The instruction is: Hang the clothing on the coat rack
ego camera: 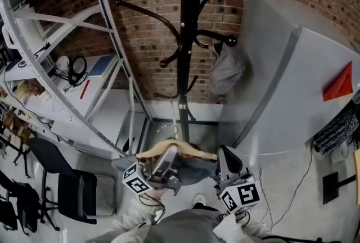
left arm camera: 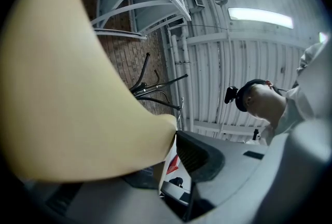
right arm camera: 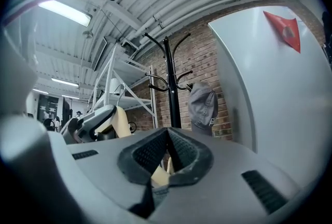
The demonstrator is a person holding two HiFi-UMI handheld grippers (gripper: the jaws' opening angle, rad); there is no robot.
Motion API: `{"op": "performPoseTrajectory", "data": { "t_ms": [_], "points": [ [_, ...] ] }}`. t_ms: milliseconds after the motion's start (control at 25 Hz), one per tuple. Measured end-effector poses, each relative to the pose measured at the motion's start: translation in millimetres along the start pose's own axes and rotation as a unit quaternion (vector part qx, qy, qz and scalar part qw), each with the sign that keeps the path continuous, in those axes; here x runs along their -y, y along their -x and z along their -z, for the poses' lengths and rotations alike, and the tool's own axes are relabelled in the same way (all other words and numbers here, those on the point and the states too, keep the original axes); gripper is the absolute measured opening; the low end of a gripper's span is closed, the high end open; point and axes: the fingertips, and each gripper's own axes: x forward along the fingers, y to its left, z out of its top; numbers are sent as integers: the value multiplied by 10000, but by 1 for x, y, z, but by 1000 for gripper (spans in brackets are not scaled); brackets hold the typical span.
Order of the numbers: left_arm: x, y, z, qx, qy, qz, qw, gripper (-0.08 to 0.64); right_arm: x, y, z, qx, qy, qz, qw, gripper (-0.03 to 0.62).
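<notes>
A black coat rack (ego camera: pixel 187 39) stands against the brick wall, with a grey cap (ego camera: pixel 226 70) on one right-hand hook. Low in the head view a wooden hanger (ego camera: pixel 169 149) carries grey clothing (ego camera: pixel 194 171). My left gripper (ego camera: pixel 163 166) is shut on the hanger's middle; in the left gripper view the pale wood (left arm camera: pixel 67 93) fills the left side against the dark pad (left arm camera: pixel 199 158). My right gripper (ego camera: pixel 226 160) is shut on the hanger's right end, with wood (right arm camera: pixel 158 177) and grey cloth between its jaws. The rack (right arm camera: pixel 170 88) and cap (right arm camera: pixel 202 106) lie ahead.
A metal shelving frame (ego camera: pixel 84 67) holding small items rises on the left, with a black chair (ego camera: pixel 62 180) below it. A large grey panel (ego camera: pixel 292 84) bearing a red triangle (ego camera: pixel 339 83) leans at the right. Cables trail across the floor at bottom right.
</notes>
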Motion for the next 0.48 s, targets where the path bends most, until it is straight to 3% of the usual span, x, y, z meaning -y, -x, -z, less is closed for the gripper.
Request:
{"op": "performPoseTrajectory", "data": {
  "t_ms": [480],
  "points": [
    [-28, -37, -18, 322, -422, -112, 9985, 98, 42, -28, -4, 50, -56, -379, 9993, 23]
  ]
}}
